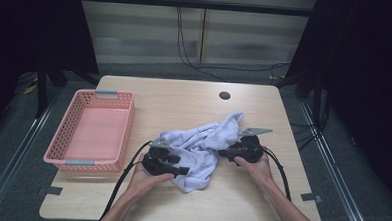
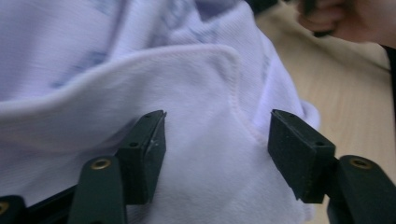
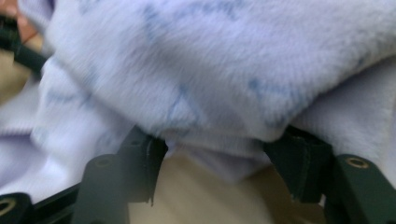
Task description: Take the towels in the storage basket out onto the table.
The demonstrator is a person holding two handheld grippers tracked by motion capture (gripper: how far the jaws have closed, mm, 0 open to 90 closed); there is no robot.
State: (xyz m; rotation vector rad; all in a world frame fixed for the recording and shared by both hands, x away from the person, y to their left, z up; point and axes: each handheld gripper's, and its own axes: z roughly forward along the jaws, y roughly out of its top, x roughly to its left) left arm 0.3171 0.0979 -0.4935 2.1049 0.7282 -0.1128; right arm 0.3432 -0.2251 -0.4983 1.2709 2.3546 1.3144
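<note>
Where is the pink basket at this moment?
In the high view the pink basket sits at the table's left edge, apart from the crumpled cloth to its right.

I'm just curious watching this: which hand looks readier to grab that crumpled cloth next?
Probably the left gripper: its open jaws already straddle a hemmed edge of the cloth. The right gripper is open too, but the cloth mostly drapes over its jaws.

Soft fleecy cloth [image 1: 202,146] — matt wood-grain table [image 1: 184,102], plastic basket [image 1: 63,134].
</note>
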